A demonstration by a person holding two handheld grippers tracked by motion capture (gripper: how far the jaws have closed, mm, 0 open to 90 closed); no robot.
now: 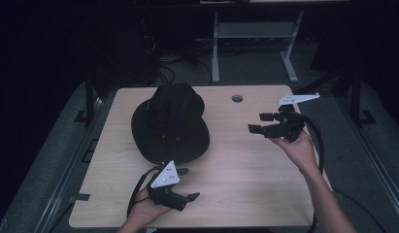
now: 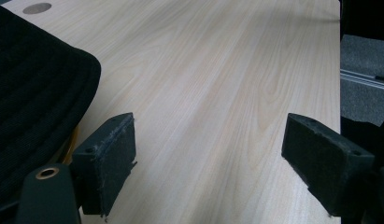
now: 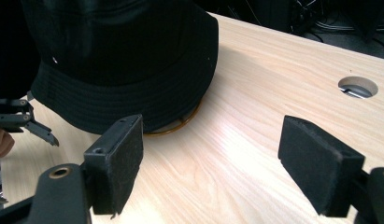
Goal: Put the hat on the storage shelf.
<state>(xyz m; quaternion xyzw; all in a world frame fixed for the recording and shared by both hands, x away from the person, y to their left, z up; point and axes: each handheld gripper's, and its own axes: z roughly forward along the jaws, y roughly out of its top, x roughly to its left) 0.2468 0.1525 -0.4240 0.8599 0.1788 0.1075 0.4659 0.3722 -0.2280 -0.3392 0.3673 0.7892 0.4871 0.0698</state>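
From the high view, a black hat (image 1: 170, 124) sits on the light wooden bench (image 1: 236, 160), toward its far left. The left gripper (image 1: 185, 183) is just in front of the brim, fingers spread and holding nothing. The right gripper (image 1: 257, 122) hovers well to the right of the hat, also spread.

In the left gripper view, the brim (image 2: 35, 98) lies beside the left finger (image 2: 108, 161).

In the right gripper view, an amber rim (image 3: 178, 125) shows under the hat (image 3: 124, 56); I cannot tell what it is. A round hole (image 3: 358, 87) is in the bench.

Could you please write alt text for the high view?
A black bucket hat lies on a light wooden table. Near it a person holds an open left hand-held gripper, and to its right an open right hand-held gripper.
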